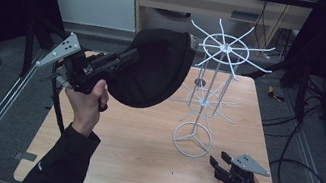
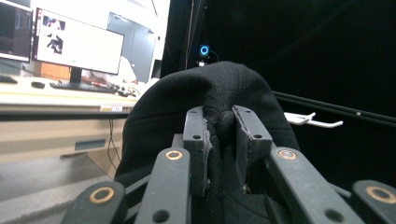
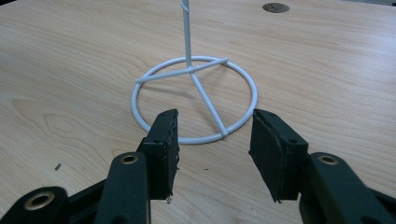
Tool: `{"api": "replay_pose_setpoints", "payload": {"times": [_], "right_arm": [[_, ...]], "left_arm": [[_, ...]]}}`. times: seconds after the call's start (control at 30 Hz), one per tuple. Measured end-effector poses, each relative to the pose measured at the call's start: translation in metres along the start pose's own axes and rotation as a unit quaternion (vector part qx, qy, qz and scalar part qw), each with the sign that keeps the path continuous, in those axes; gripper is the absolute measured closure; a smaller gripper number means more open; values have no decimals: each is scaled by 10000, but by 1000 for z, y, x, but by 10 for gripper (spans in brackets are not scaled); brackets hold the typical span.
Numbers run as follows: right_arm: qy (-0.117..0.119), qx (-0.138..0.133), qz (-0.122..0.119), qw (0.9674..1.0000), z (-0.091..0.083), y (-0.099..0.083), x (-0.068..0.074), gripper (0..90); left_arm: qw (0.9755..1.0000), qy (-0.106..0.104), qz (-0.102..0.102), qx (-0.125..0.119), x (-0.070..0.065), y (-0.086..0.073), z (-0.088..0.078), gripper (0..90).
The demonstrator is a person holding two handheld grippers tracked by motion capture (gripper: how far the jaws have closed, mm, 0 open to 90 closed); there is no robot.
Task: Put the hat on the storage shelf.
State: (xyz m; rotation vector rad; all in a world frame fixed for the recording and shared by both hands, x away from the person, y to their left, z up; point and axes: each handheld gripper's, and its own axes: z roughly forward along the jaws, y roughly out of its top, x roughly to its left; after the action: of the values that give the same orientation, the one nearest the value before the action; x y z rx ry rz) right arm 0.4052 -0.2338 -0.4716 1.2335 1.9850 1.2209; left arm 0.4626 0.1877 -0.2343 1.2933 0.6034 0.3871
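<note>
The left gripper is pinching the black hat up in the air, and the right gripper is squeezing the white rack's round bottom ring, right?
Not quite. The right gripper isn't squeezing the white rack; the right gripper view shows its jaws open with only bare table between them, short of the ring. The left gripper does pinch the black hat in the air.

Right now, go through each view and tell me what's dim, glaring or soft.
High view: dim overall, surroundings near black, the black cap showing little detail. Left gripper view: the monitor glares white and is soft, the right half is black. Right gripper view: evenly lit, the white stand's base ring sharp, the table slightly glossy.
</note>
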Motion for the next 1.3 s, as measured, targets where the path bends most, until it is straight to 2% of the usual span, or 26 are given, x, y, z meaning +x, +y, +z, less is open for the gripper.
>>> {"api": "replay_pose_setpoints", "payload": {"times": [0.13, 0.4, 0.67, 0.9, 1.0, 1.3], "right_arm": [[2, 19, -14, 10000, 1, 0, 1, 521], [7, 41, -31, 10000, 1, 0, 1, 521], [43, 51, -25, 10000, 2, -1, 2, 520], [44, 48, -28, 10000, 2, -1, 1, 519], [40, 66, -38, 10000, 2, -1, 1, 518], [44, 76, -51, 9999, 3, -1, 2, 516]], "left_arm": [[9999, 23, -59, 131, 4, -8, -2, 758], [9990, 31, -33, 435, 6, -19, 1, 759], [9971, 6, 35, 754, 2, -33, 15, 758], [9962, 46, 74, 865, 2, -40, 19, 757], [9954, 22, 145, 946, 2, -44, 19, 751], [9934, 132, 391, 1067, -2, -51, 22, 718]]}}
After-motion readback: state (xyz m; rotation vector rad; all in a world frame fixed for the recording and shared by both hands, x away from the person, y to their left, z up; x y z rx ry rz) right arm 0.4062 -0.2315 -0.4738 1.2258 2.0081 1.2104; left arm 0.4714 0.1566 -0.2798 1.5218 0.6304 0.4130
